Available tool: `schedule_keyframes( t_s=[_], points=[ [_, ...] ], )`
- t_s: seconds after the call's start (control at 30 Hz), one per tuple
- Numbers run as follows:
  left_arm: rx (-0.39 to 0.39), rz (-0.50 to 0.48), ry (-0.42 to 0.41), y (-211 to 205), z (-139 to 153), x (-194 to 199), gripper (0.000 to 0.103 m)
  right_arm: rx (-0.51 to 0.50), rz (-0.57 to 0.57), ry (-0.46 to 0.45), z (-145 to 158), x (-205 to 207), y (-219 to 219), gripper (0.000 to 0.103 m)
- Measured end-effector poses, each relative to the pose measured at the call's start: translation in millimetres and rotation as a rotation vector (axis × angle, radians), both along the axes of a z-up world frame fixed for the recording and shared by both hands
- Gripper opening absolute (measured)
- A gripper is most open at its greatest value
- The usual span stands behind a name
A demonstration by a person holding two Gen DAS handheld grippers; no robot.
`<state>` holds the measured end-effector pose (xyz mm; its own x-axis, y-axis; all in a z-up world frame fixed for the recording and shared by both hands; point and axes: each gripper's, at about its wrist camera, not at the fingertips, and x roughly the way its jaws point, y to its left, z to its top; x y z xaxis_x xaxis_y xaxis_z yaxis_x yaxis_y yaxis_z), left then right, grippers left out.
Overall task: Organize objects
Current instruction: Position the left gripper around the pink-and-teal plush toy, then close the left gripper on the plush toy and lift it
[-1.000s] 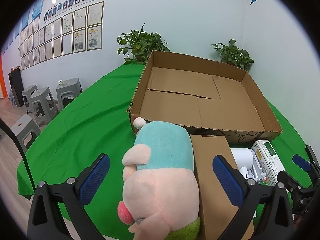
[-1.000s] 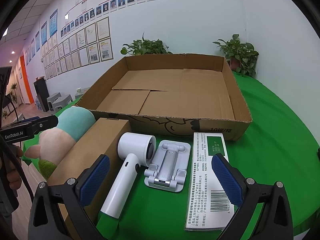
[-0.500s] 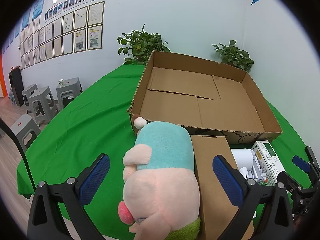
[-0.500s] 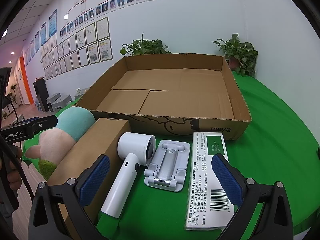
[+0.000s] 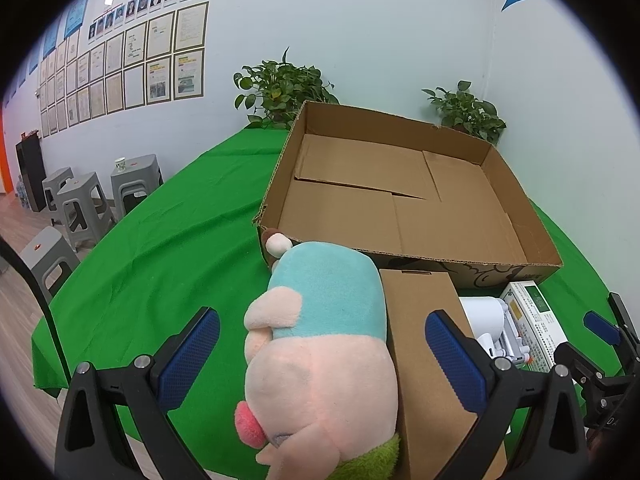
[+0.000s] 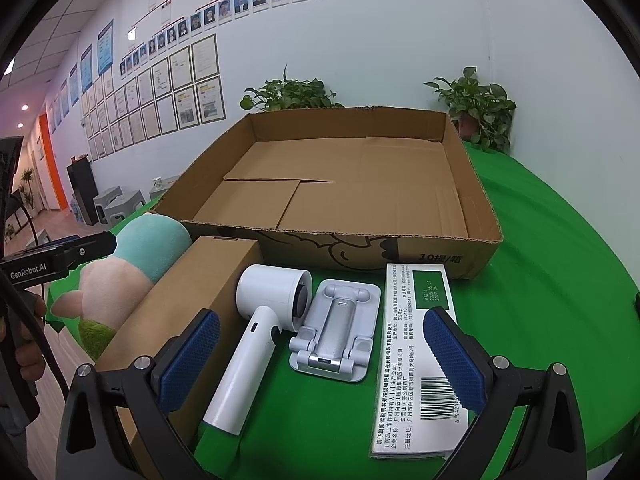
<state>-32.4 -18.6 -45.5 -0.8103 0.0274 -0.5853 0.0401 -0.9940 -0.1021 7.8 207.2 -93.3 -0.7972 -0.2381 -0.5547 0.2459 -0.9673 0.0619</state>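
- Left wrist view: our left tongs [image 5: 322,354] stand spread wide, holding nothing. The plush toy [image 5: 320,348] lies straight ahead between the two blue pads, its long axis running away from us along the fingers, pink end nearest and teal end farthest, toward the tray.
- The left pad [image 5: 188,354] has bare green tablecloth [image 5: 160,264] on its outer side, so there is open room on that flank. The right pad [image 5: 454,360] hangs over the closed brown carton [image 5: 424,340], which lies touching the toy's right side; that leaves little gap for a finger to drop in there.
- Beyond the toy's far end stands the empty cardboard tray [image 5: 400,208], its near wall just past the toy.
- We judge the left tongs the nearer tool for the toy.
- Right wrist view: our right tongs [image 6: 320,354] are also spread wide and empty. The white hair dryer [image 6: 260,328] lies ahead and slightly left, handle toward us, barrel near the tray wall.
- The grey folding stand [image 6: 336,336] sits dead centre between the pads, just beside the dryer. The long medicine box [image 6: 416,352] lies at the right pad, its length pointing away from us.
- The brown carton borders the dryer on the left, with the plush toy beyond it, and the other gripper further left.
- Open green cloth lies to the right of the medicine box.
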Motion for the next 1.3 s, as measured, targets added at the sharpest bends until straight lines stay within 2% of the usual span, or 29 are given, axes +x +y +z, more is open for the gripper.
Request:
schedule_keyframes(
  t_s=[1.3],
  points=[
    [-0.005, -0.017, 0.006, 6.7, 7.4, 7.4, 0.102, -0.017, -0.03, 0.021, 6.1, 14.0, 19.0, 0.103]
  ],
)
